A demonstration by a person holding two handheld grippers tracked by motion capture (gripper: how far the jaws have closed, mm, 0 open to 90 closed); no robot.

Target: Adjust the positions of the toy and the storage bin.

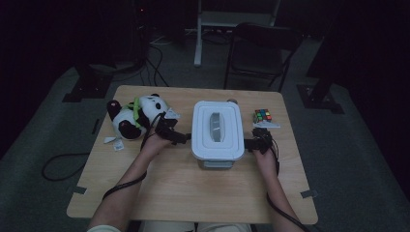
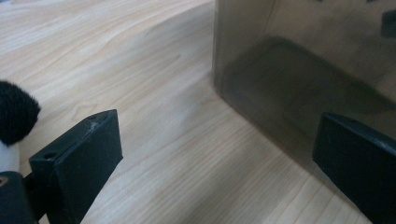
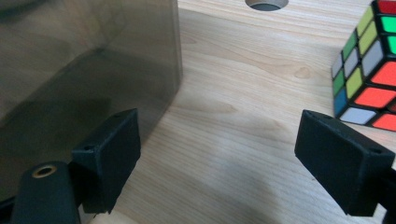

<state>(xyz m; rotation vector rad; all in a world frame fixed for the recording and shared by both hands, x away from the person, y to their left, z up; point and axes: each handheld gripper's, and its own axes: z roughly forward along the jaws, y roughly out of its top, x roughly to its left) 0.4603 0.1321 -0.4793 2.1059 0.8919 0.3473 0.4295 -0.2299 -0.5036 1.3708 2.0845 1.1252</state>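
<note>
- Left tongs [image 2: 212, 154] and right tongs [image 3: 217, 158], both spread wide and empty, flank the smoky translucent plastic storage box with white lid [image 1: 217, 129] at mid-surface.
- Apparent step: bracketing the box; next likely calls for closing on its sides.
- Forearms reach forward, low over the pale wooden surface [image 1: 159, 188].
- Beyond: plush panda toy [image 1: 136, 116], multicoloured puzzle cube [image 3: 369, 70].

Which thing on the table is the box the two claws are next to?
Look at the middle of the wooden table. Between the left claw and the right claw stands the storage box, with a white lid and smoky see-through walls. It is much bigger and plainer than the fluffy toy panda and the colourful Rubik's cube.
</note>
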